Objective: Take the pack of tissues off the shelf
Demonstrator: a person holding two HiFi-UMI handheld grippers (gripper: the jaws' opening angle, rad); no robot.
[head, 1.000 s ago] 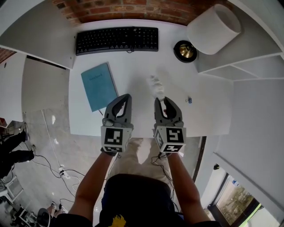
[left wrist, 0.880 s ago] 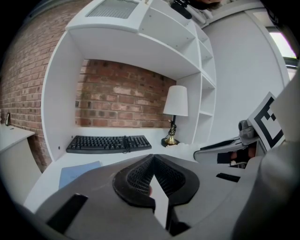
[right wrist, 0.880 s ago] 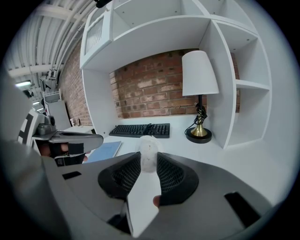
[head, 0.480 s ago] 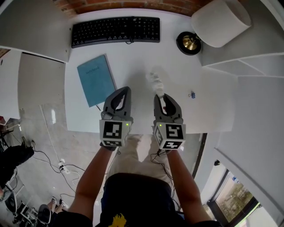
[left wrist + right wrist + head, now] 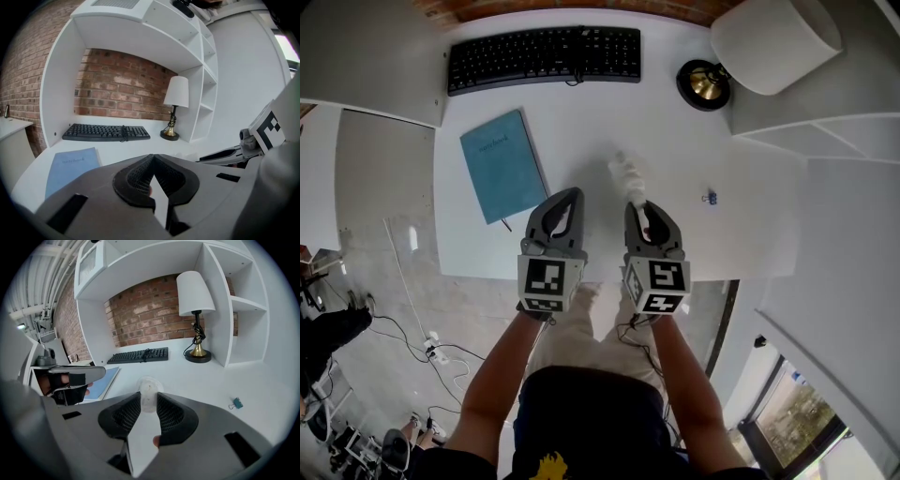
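Note:
The pack of tissues (image 5: 627, 176) is a small pale, see-through packet that sticks out forward from my right gripper (image 5: 638, 206), which is shut on it above the front half of the white desk (image 5: 750, 239). In the right gripper view the pack (image 5: 148, 394) sits pinched between the two dark pads (image 5: 171, 414). My left gripper (image 5: 568, 199) hovers beside it on the left, shut, with nothing between its jaws. Its tips (image 5: 152, 159) meet in the left gripper view.
A black keyboard (image 5: 544, 58) lies at the back of the desk, with a blue notebook (image 5: 502, 167) to the left. A lamp with a brass base (image 5: 705, 82) and white shade (image 5: 773, 37) stands back right beside white shelves (image 5: 825, 122). A small binder clip (image 5: 710, 198) lies to the right.
Both grippers have sunk a little toward the desk, side by side. The right one still holds the pack of tissues.

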